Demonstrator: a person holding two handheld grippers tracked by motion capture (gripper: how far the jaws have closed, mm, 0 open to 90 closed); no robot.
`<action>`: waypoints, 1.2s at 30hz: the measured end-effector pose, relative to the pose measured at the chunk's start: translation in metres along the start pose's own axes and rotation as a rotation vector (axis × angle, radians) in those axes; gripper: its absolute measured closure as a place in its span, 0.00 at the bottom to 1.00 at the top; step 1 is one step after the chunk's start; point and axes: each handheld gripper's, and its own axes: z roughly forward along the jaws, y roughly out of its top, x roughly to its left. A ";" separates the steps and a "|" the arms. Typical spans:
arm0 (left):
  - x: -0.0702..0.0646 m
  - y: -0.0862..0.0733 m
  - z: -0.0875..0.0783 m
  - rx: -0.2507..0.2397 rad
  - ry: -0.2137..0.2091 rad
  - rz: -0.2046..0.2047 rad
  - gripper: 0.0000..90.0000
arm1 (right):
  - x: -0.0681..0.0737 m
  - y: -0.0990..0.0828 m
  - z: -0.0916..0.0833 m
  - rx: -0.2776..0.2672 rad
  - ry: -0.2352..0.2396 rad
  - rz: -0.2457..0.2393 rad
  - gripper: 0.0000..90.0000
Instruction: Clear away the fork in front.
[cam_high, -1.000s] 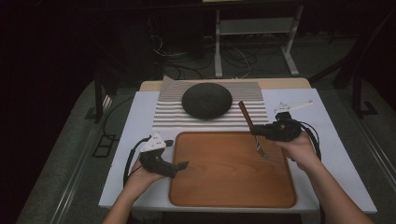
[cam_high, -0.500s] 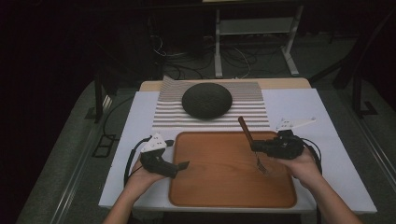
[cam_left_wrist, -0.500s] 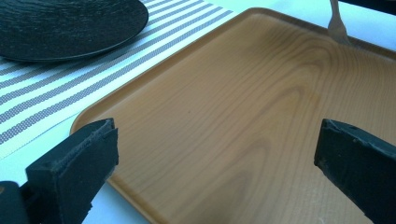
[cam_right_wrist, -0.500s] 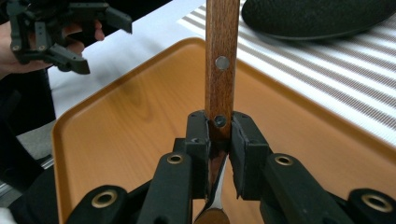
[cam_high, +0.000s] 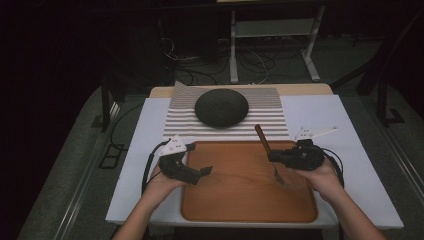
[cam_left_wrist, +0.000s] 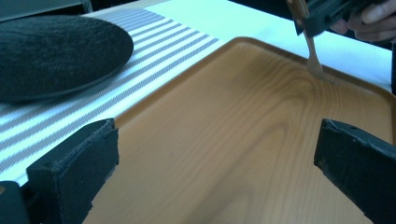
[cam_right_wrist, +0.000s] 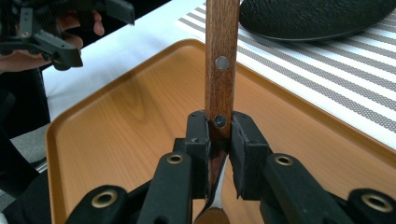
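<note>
Right gripper is clamping its jaws shut on a fork, pinching it where the brown wooden handle meets the metal neck. In the right gripper view the handle is rising straight up from between the two black pads, with two rivets showing on the wood. From above, the handle is tilting up and away toward the striped mat, while the tines are pointing down at the tray, close over its right part; whether they are touching the wood is hard to tell. The left gripper view is showing the fork hanging under the far gripper, tip low over the tray's far corner.

Left gripper is sitting over the tray's left edge, jaws standing wide apart with nothing between them. Its pads are framing bare tray in its own view.

The tray is lying on a white cloth, just in front of the striped mat. A dark, round, domed object is resting on the mat, well apart from both grippers.
</note>
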 end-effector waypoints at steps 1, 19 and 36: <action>0.000 0.002 0.003 -0.003 -0.005 -0.005 0.00 | 0.000 0.000 0.000 -0.002 -0.002 0.000 0.86; -0.024 0.058 0.057 -0.038 -0.146 0.009 0.21 | 0.004 0.003 0.005 -0.037 0.010 0.001 0.86; -0.032 0.070 0.086 -0.056 -0.247 -0.091 0.58 | 0.021 0.008 0.024 -0.054 0.047 -0.037 0.86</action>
